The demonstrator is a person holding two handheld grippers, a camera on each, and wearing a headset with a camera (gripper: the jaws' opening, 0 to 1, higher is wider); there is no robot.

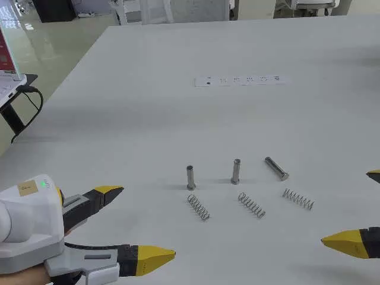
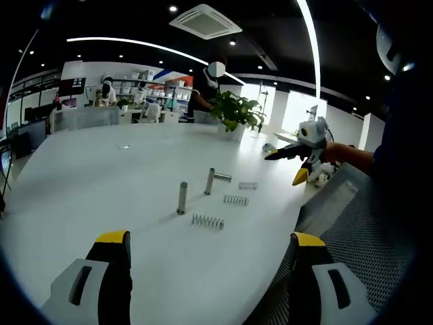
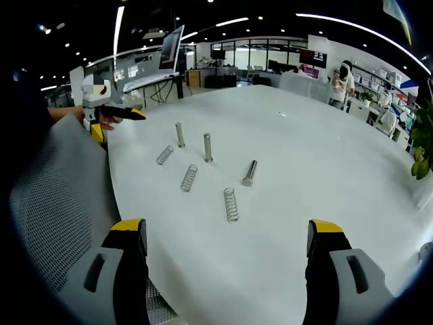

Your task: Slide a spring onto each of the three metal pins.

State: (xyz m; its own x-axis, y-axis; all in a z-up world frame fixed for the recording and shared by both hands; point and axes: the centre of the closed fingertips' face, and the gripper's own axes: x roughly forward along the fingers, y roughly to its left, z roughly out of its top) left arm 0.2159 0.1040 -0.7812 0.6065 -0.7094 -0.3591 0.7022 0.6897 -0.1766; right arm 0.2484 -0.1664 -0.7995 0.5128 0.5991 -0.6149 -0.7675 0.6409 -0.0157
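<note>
Head view shows nothing done: three pins [image 1: 236, 171] bare, three springs [image 1: 251, 204] loose on the bench [image 1: 178, 107]; left gripper [image 1: 148, 221] and right gripper [image 1: 345, 207] jaws wide, empty.

White worktop [image 1: 148, 119], pins and springs.
Mid-frame: left pin [image 1: 190, 177] and middle pin [image 1: 236, 171] upright, right pin [image 1: 276, 168] lying; left spring [image 1: 198, 207], middle spring [image 1: 251, 204], right spring [image 1: 297, 199] below them; power strip [image 1: 239, 80] above.

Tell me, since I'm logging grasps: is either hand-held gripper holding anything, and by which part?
Nothing is held: the left hand-held gripper and right hand-held gripper are both open.
</note>
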